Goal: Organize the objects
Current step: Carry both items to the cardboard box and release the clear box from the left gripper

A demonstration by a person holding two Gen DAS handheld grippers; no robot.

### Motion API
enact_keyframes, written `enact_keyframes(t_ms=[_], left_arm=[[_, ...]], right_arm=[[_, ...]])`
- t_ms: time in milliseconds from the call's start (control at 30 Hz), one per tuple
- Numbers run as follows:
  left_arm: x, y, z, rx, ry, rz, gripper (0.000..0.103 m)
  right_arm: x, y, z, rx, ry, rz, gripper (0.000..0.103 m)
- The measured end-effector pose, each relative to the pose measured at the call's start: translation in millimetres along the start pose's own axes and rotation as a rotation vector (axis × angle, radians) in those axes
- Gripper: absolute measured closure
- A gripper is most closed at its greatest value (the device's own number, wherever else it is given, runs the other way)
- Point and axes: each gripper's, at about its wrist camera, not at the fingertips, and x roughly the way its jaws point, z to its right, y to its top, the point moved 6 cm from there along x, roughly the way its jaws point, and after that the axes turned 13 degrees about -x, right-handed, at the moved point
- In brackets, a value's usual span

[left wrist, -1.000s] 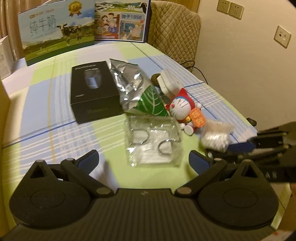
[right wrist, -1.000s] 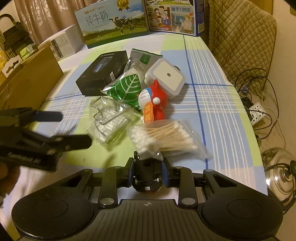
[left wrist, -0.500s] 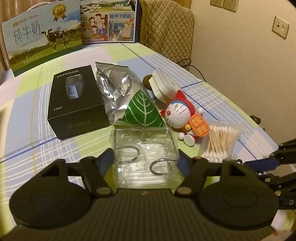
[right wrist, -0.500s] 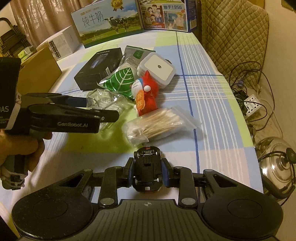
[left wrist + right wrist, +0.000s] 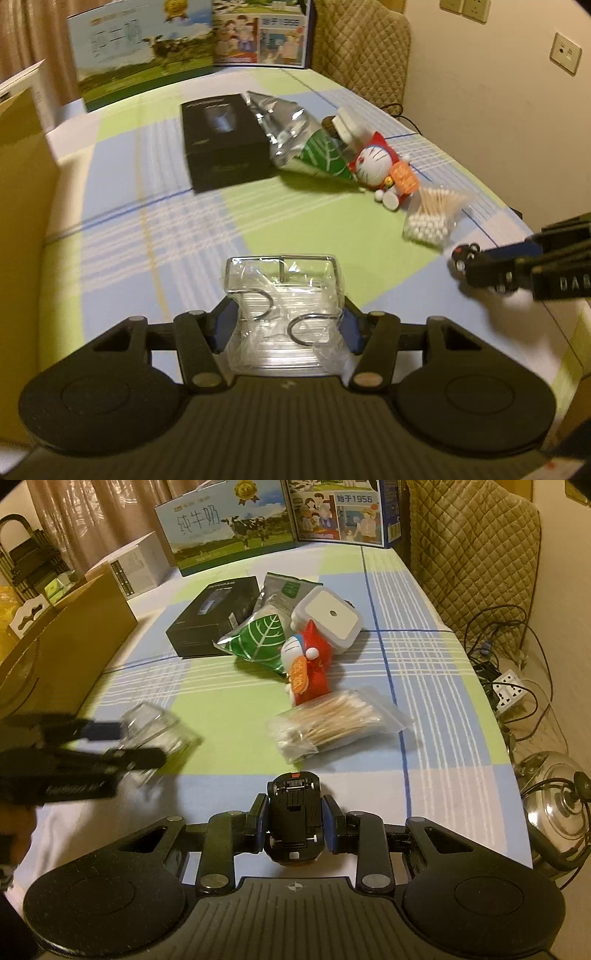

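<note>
Left tool (image 5: 284, 328): held low over the near part of the counter (image 5: 332, 236), pointing forward, its two fingers clamped on either side of one clear plastic packet of metal hooks (image 5: 282, 314), two hooks visible inside; the packet sits between the blue pads and appears raised off the cloth. Right tool (image 5: 294, 825): level above the near counter edge, fingers closed on one small black toy car (image 5: 294, 812), which stands nose-forward between the pads; in the left view this tool enters from the right edge with the car at its tip. Items lying on the checked cloth, well ahead of both tools: one black box (image 5: 223, 142); one silver-and-green foil pouch (image 5: 299, 142), leaning against the box's right side; one white square container (image 5: 327, 618) behind the pouch; one red-and-blue cat figurine (image 5: 308, 664) touching the pouch and container; one bag of cotton swabs (image 5: 332, 723), just beside the figurine on its near side, nearest the right tool. At the far end, two printed cartons (image 5: 229, 524) stand upright. Along the left edge, one brown cardboard box (image 5: 62, 646), with one white box (image 5: 136, 568) behind it
</note>
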Motion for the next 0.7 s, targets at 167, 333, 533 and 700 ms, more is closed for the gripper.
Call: enact_keyframes(t_ms=[167, 333, 533, 700], left_arm=[[-15, -5, -7, -0.04, 0.008, -0.003, 0.051], [-29, -9, -9, -0.052, 0.015, 0.009, 0.051], [-48, -9, -16, -0.072, 0.03, 0.018, 0.051], [-73, 3, -18, -0.089, 0.038, 0.054, 0.051]], right_arm=[[-11, 9, -5, -0.005, -0.005, 0.026, 0.076], [-21, 17, -10, -0.017, -0.007, 0.042, 0.076], [-31, 25, -19, -0.028, -0.007, 0.06, 0.076], [-48, 40, -30, -0.045, -0.011, 0.101, 0.076]])
